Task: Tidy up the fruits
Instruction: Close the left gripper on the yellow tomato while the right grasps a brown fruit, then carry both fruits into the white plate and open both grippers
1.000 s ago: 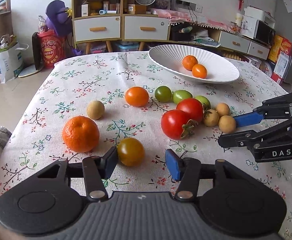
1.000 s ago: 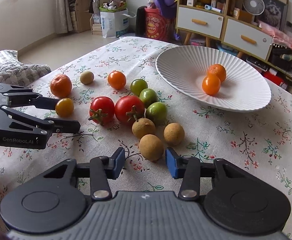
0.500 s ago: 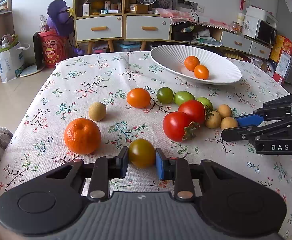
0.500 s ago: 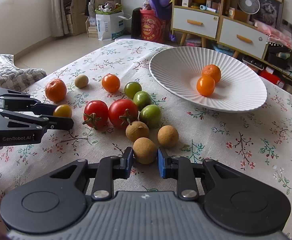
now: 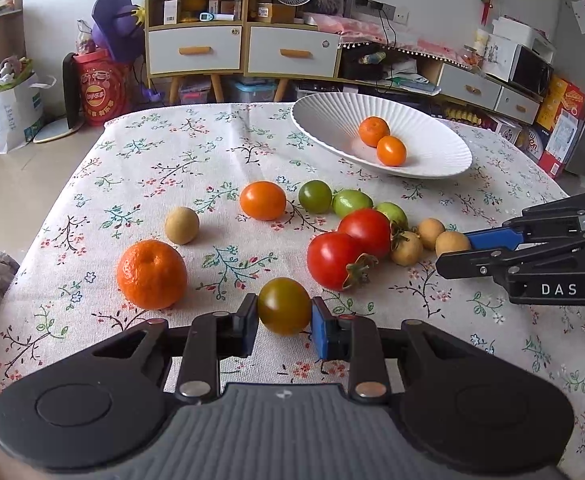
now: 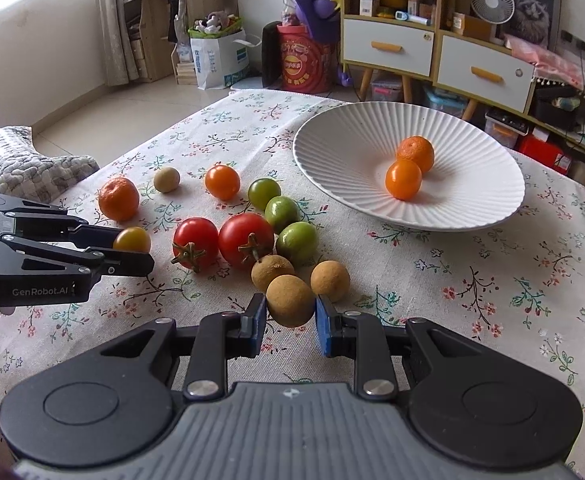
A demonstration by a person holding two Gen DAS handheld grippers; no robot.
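Floral cloth covers the table (image 5: 164, 152), with cabinets and household clutter behind. Left hand-held gripper (image 5: 284, 322) is clamped on a yellow-green tomato (image 5: 284, 305) at the near edge of the scatter, just beside a mandarin (image 5: 151, 274). Right hand-held gripper (image 6: 290, 322) is clamped on a brown longan (image 6: 290, 300), which lies touching or nearly touching two other longans (image 6: 272, 270) beside the red tomatoes (image 6: 245, 240). Both fruits appear to rest on, or barely clear of, the cloth. The white ribbed plate (image 6: 332, 152) stands at the far right of the table and already holds two orange fruits (image 6: 403, 179). Judgement: the step in hand is the lift and carry to the plate. To do it well, each fruit should rise straight up before travelling, so the longan does not drag its neighbours and the tomato does not nudge the mandarin; pressure should stay light, as the tomato skin may bruise or split. Release should be low over the plate's hollow, away from the fruits there, since round items will roll. Orientation: both held fruits are near-round with no clear long axis; the tomato's stem end cannot be made out.
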